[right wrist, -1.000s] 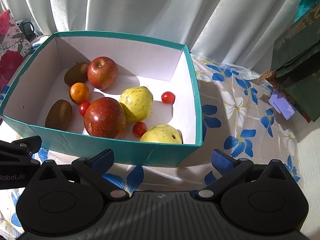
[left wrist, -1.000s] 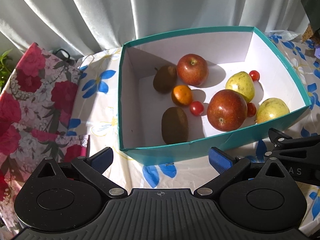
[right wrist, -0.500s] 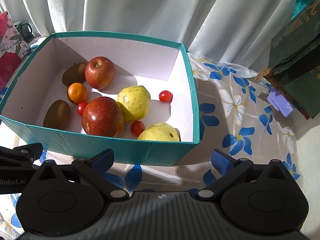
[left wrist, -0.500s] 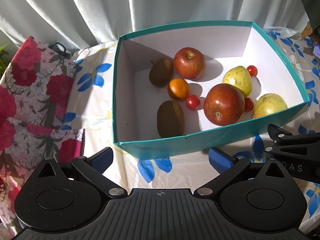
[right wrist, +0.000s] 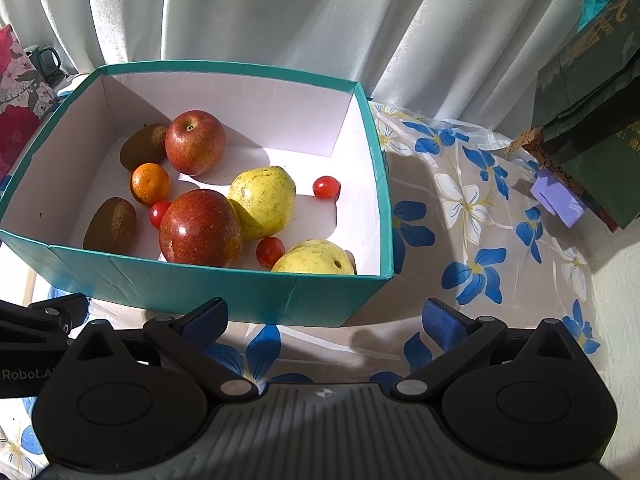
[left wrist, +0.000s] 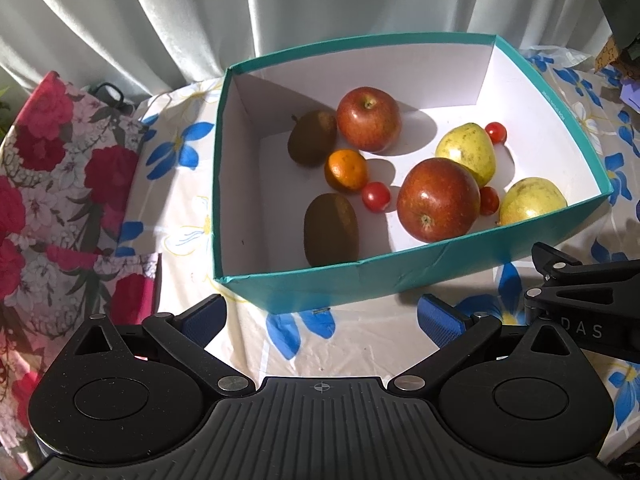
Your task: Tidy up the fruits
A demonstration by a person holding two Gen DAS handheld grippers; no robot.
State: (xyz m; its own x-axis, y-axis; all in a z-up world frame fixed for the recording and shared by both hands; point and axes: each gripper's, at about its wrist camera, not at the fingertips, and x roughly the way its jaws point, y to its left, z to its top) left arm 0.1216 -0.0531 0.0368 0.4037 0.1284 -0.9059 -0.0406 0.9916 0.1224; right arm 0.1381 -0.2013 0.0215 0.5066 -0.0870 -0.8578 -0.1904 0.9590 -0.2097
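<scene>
A teal box (left wrist: 320, 286) (right wrist: 224, 286) with a white inside holds two red apples (left wrist: 438, 200) (right wrist: 195, 147), two yellow pears (left wrist: 466, 151) (right wrist: 264, 202), two kiwis (left wrist: 330, 229) (right wrist: 110, 224), a small orange (left wrist: 346, 170) (right wrist: 150, 183) and three cherry tomatoes (left wrist: 376, 197) (right wrist: 326, 187). My left gripper (left wrist: 320, 318) is open and empty, just in front of the box's near wall. My right gripper (right wrist: 324, 320) is open and empty, in front of the box's near right corner. The right gripper's body (left wrist: 580, 300) shows at the right of the left wrist view.
The box stands on a tablecloth with blue flowers (right wrist: 472, 216). A red floral box (left wrist: 60, 200) lies left of it. A dark green bag (right wrist: 592, 100) and a small lilac block (right wrist: 558, 200) stand at the right. White curtains (left wrist: 280, 4) hang behind.
Both grippers have drawn back a little from the box and stayed open. The box and the fruit have not moved.
</scene>
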